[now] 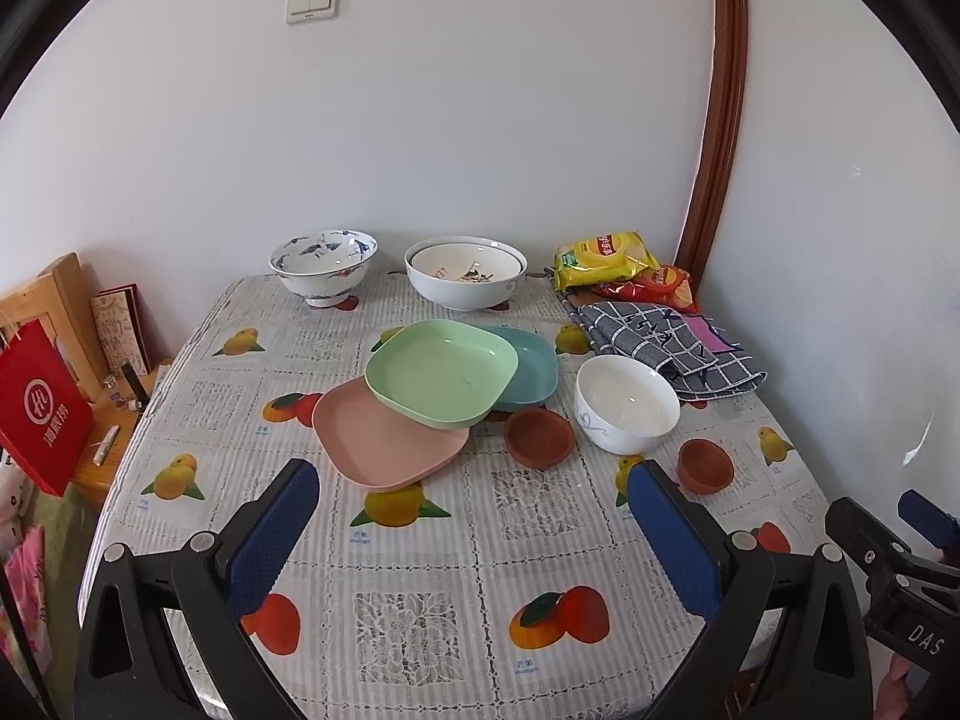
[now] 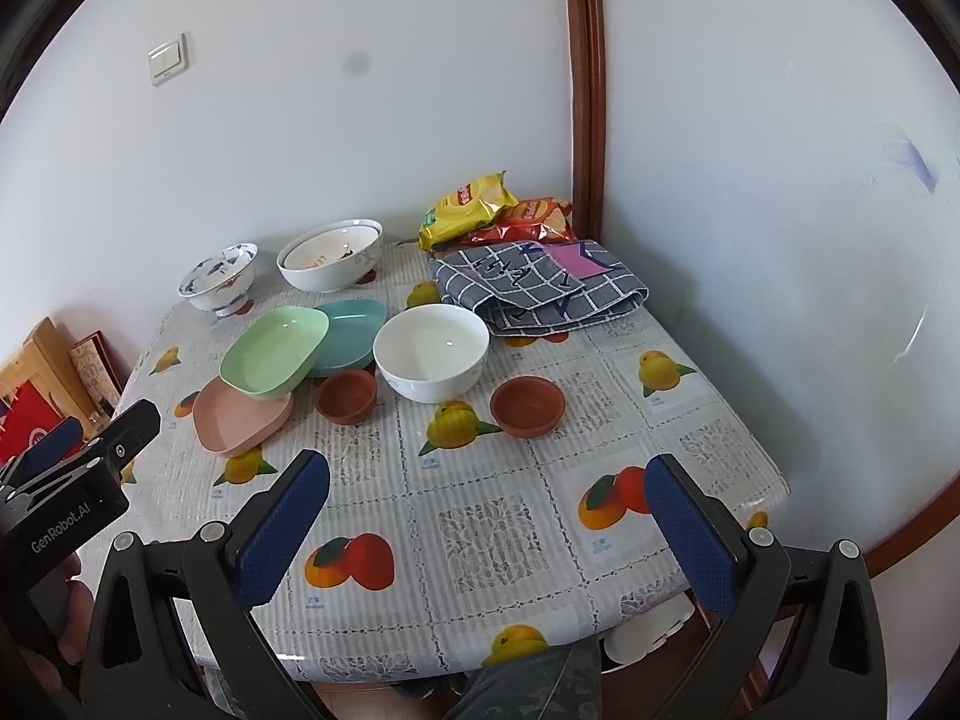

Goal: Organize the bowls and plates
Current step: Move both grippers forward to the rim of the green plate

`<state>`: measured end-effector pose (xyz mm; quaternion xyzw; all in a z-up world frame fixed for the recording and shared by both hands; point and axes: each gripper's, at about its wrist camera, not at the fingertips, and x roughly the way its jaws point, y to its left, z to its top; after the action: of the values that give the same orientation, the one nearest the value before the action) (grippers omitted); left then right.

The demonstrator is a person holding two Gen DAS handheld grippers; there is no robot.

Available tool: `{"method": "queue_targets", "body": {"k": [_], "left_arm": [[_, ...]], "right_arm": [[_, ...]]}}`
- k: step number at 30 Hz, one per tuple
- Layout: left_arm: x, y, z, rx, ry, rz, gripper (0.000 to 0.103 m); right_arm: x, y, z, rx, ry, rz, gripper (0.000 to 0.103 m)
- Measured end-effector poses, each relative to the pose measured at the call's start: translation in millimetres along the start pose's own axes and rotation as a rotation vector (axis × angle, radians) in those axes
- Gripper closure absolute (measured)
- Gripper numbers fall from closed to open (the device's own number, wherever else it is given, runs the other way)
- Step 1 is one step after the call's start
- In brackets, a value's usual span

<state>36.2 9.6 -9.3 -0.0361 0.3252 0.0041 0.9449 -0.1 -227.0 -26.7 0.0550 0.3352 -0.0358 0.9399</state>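
**Both grippers open and empty above the near edge, dishes untouched**

Left gripper [image 1: 474, 480]: jaws spread wide, nothing between the blue pads [image 1: 282, 534], hovering over the near part of the tabletop [image 1: 420, 618]. Right gripper [image 2: 489, 480]: same, jaws wide apart, empty, over the near right part of the tabletop. Each gripper shows at the edge of the other's view.

Mid-tabletop, nearest the grippers:
- pink plate [image 1: 384, 444] flat on the cloth, closest to the near edge
- green plate [image 1: 441, 372] tilted, resting across the pink plate's far edge and overlapping the teal plate [image 1: 531, 372] behind it
- small brown bowl [image 1: 538, 437] just right of the plates, touching or almost touching the white bowl [image 1: 627, 411]
- second brown bowl [image 1: 706, 465] further right, apart from the white bowl, toward the right edge

Far edge, against the wall:
- blue-patterned bowl [image 1: 324, 267] toward the far left corner
- large white bowl [image 1: 465, 279] to its right, with a smaller bowl [image 1: 465, 264] nested inside

Far right corner: grey checked cloth [image 1: 666, 351] folded, yellow snack bag [image 1: 603, 258] and red snack bag [image 1: 666, 282] behind it.

Off the left edge: red paper bag [image 1: 42, 414] beside wooden furniture. The person's trouser leg [image 2: 528, 684] shows below the near edge in the right wrist view.
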Motion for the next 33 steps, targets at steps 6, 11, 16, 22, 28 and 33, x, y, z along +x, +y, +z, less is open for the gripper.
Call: {"method": "queue_targets", "body": {"k": [6, 11, 16, 22, 28, 33], "left_arm": [[16, 9, 16, -0.008, 0.009, 0.015, 0.0], [33, 17, 30, -0.017, 0.023, 0.017, 0.0], [53, 25, 44, -0.013, 0.038, 0.026, 0.0], [80, 42, 62, -0.024, 0.065, 0.059, 0.0], [109, 54, 73, -0.046, 0.099, 0.09, 0.0], [135, 60, 75, -0.053, 0.135, 0.102, 0.0]], "right_arm": [[17, 9, 9, -0.036, 0.016, -0.017, 0.0], [30, 18, 22, -0.036, 0.019, 0.005, 0.0], [46, 30, 39, -0.042, 0.012, 0.026, 0.0], [76, 48, 59, -0.044, 0.025, 0.057, 0.0], [108, 63, 74, -0.054, 0.049, 0.106, 0.001], [134, 72, 82, -0.061, 0.076, 0.129, 0.004]]}}
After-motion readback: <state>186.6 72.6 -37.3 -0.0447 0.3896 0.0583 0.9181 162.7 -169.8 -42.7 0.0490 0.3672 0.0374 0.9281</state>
